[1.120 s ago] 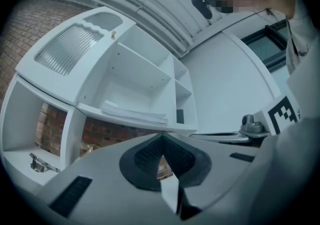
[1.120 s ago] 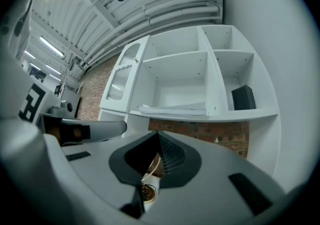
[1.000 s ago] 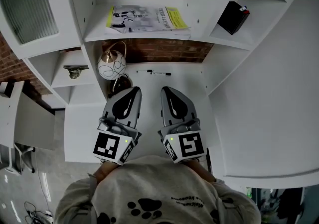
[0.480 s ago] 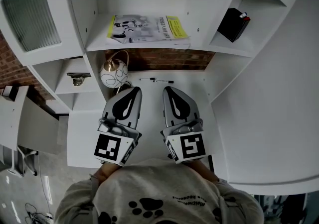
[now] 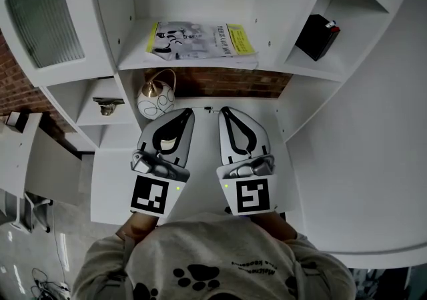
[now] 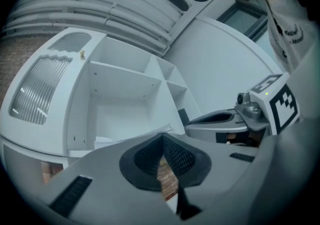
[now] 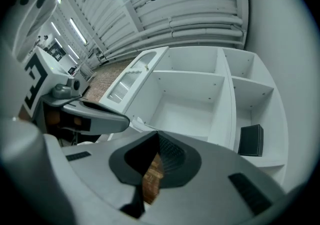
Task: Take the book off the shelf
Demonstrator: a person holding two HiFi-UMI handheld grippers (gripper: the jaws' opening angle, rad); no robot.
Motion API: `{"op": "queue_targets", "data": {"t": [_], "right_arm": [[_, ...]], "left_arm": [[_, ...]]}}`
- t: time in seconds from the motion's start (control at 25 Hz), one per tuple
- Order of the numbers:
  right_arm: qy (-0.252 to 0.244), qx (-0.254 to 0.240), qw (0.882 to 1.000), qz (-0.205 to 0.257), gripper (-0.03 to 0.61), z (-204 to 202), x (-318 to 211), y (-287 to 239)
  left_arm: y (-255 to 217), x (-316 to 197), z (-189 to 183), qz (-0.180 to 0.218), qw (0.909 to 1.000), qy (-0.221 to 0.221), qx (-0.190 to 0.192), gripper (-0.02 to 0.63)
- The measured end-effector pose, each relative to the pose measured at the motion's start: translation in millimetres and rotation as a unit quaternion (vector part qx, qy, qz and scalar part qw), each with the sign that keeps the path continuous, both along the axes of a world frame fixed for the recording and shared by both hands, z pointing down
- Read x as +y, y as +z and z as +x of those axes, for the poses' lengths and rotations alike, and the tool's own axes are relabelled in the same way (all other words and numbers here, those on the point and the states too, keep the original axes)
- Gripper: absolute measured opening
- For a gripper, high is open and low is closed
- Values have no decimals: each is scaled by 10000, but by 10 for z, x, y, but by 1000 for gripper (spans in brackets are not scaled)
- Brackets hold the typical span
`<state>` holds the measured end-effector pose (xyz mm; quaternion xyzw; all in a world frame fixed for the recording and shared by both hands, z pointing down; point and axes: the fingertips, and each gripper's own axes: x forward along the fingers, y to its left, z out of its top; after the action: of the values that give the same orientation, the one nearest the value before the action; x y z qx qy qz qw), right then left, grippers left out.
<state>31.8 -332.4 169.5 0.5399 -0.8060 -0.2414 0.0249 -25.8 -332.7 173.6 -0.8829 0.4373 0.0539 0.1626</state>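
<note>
The book (image 5: 200,40) is found lying flat, cover up, on the middle shelf (image 5: 193,67) of the white unit, its long edge run along the front lip, well apart from both grippers. It's judged to be a thin softcover: light, bendy, and probably a bit slippery if that cover is glossy. A pinch on the front edge by the lip would be suggested, with the other end supported so it isn't left to flop. The left gripper (image 5: 188,113) and right gripper (image 5: 223,112) are closed right up with nothing held, parked side by side below the shelf. The cover art, the yellow strips and the round lamp (image 5: 155,97) under the shelf are only given by the head view. In the gripper views the book is cut down to a pale sliver of edge, but the ribbed pads are shown pressed together, and the compartment's back wall can be seen too.
</note>
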Motion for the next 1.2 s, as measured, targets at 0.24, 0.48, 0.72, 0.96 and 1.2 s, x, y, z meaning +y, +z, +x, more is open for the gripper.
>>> {"op": "queue_targets", "data": {"t": [0.24, 0.48, 0.72, 0.96, 1.2], "right_arm": [[57, 564, 9983, 152, 18, 37, -102, -63], [15, 712, 9973, 203, 18, 38, -203, -91], [-76, 913, 9954, 263, 18, -5, -248, -132], [-305, 731, 9966, 205, 18, 13, -332, -204], [-169, 984, 9946, 274, 18, 72, -422, -253]], "left_arm": [[-119, -113, 4, 287, 9990, -34, -346, 8], [-248, -175, 15, 729, 9933, -98, -886, 8], [-341, -216, 39, 955, 9875, -150, -1247, 8], [-400, -267, 52, 1101, 9823, -193, -1501, 8], [-456, -336, 76, 1213, 9767, -206, -1760, 8]]}}
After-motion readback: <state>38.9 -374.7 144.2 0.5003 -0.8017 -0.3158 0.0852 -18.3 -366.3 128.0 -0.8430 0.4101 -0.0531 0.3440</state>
